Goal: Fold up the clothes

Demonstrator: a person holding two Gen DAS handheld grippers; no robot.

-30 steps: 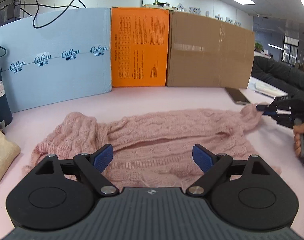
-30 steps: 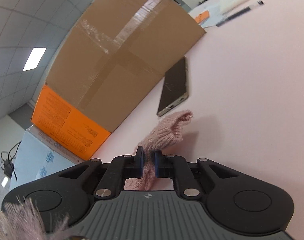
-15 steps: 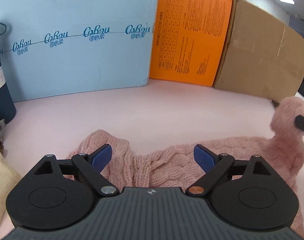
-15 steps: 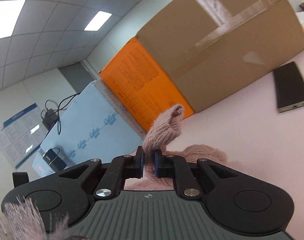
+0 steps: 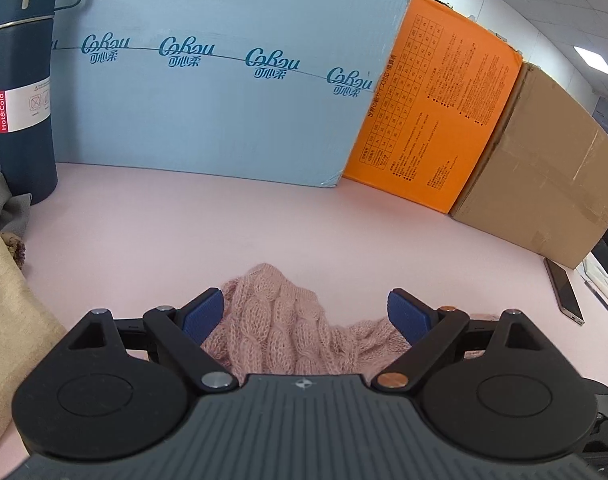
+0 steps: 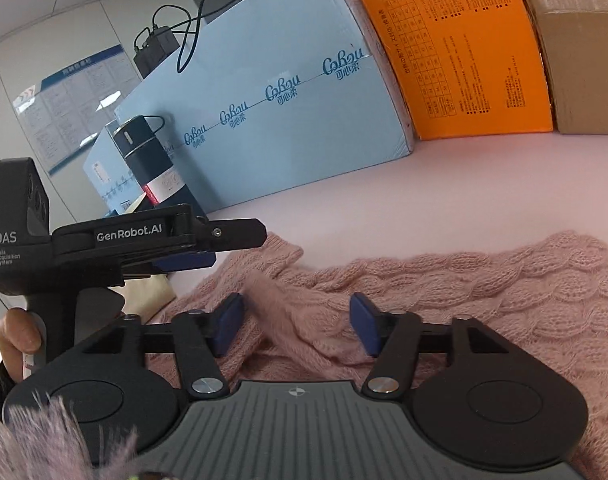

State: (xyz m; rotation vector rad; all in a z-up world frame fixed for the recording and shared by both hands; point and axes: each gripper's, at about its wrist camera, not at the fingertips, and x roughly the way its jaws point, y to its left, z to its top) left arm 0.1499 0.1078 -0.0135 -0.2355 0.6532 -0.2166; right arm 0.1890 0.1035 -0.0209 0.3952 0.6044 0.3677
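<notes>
A pink cable-knit sweater (image 6: 484, 292) lies spread on the pink table. My right gripper (image 6: 295, 326) hovers over it with its jaws opening; a blurred sleeve (image 6: 287, 308) drops between the blue pads, which do not press on it. In the left wrist view a bunched end of the sweater (image 5: 275, 316) sits between the wide-apart pads of my left gripper (image 5: 304, 314), untouched by them. The left gripper (image 6: 183, 256) also shows in the right wrist view, at the sweater's left end, held by a hand (image 6: 15, 332).
A blue box (image 5: 223, 80), an orange box (image 5: 436, 112) and a cardboard box (image 5: 544, 184) line the table's far side. A dark flask (image 5: 23, 80) stands at the left beside beige cloth (image 5: 11, 300). A phone (image 5: 564, 292) lies at the right.
The right gripper carried the sleeve leftward across the sweater and let it go as its jaws parted. The left gripper swung left toward the sweater's left end and stayed open.
</notes>
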